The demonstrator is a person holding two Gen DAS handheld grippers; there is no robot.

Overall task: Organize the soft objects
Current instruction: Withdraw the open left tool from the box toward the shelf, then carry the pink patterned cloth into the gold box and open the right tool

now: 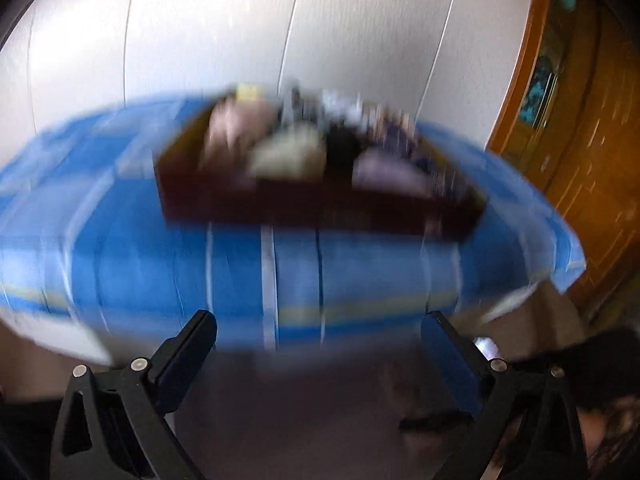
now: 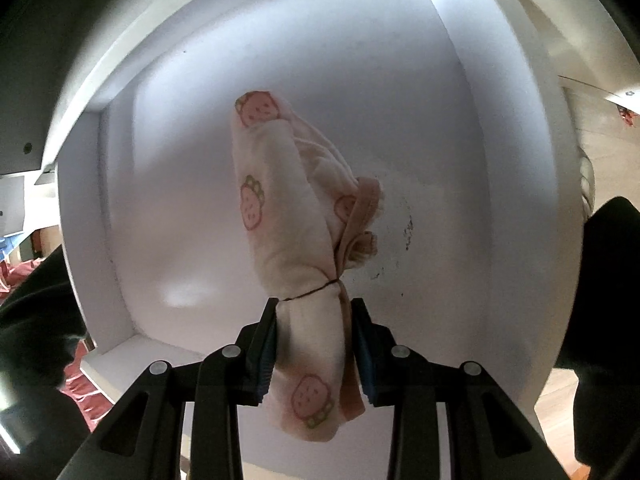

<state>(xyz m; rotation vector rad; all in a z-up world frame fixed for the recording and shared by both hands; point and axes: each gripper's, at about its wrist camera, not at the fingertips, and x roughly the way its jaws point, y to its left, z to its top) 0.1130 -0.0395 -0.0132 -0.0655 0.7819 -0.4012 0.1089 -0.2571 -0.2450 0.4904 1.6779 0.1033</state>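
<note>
My right gripper [image 2: 314, 316] is shut on a rolled cream cloth [image 2: 276, 200] with pink bear prints, tied with a thin band. It holds the cloth inside a white drawer or compartment [image 2: 440, 140], just above its floor. My left gripper [image 1: 320, 332] is open and empty, in front of a table with a blue striped cloth [image 1: 280, 272]. A dark brown tray [image 1: 320, 204] on that table holds several soft bundles [image 1: 288, 152]. The left wrist view is blurred by motion.
A white panelled wall [image 1: 240, 32] stands behind the table. A wooden cabinet [image 1: 580, 140] is at the right. Red fabric [image 2: 24, 276] shows at the left edge of the right wrist view, beside the white compartment's wall [image 2: 100, 200].
</note>
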